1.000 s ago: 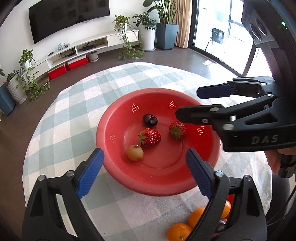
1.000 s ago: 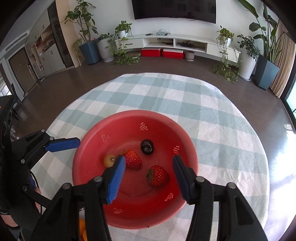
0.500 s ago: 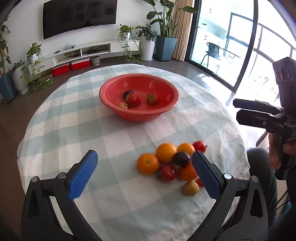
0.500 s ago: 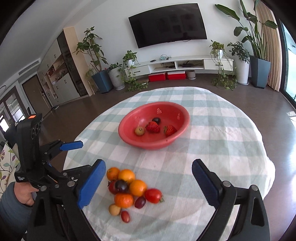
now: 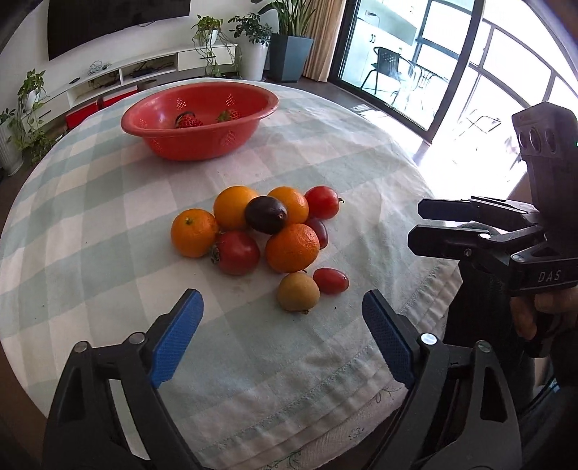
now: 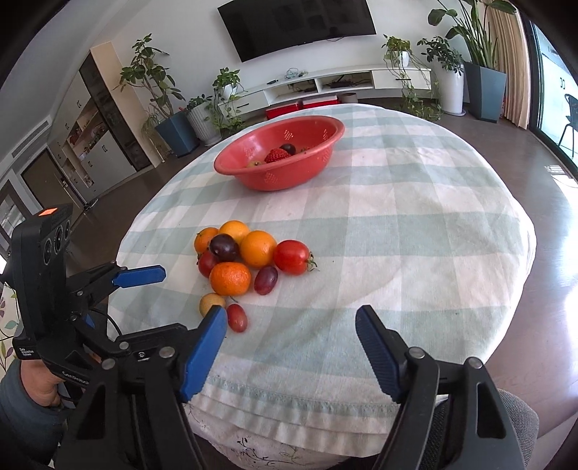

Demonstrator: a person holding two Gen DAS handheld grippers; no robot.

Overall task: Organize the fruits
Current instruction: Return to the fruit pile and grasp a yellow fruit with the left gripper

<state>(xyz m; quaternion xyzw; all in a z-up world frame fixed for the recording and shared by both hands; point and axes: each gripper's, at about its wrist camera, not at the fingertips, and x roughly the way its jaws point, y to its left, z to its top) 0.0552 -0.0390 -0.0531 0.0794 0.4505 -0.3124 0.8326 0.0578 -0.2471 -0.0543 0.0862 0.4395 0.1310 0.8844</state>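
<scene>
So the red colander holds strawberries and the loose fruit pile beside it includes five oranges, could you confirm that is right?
Not quite: the pile has four oranges, not five, as the left wrist view shows clearly. The rest stands: the red colander does hold strawberries, and the pile lies loose on the tablecloth nearer the camera.

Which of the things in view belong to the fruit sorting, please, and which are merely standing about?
Job: red colander; fruit pile; strawberries; both grippers, left and right, closing on nothing.

Standing about: checked tablecloth; television; potted plants.
</scene>
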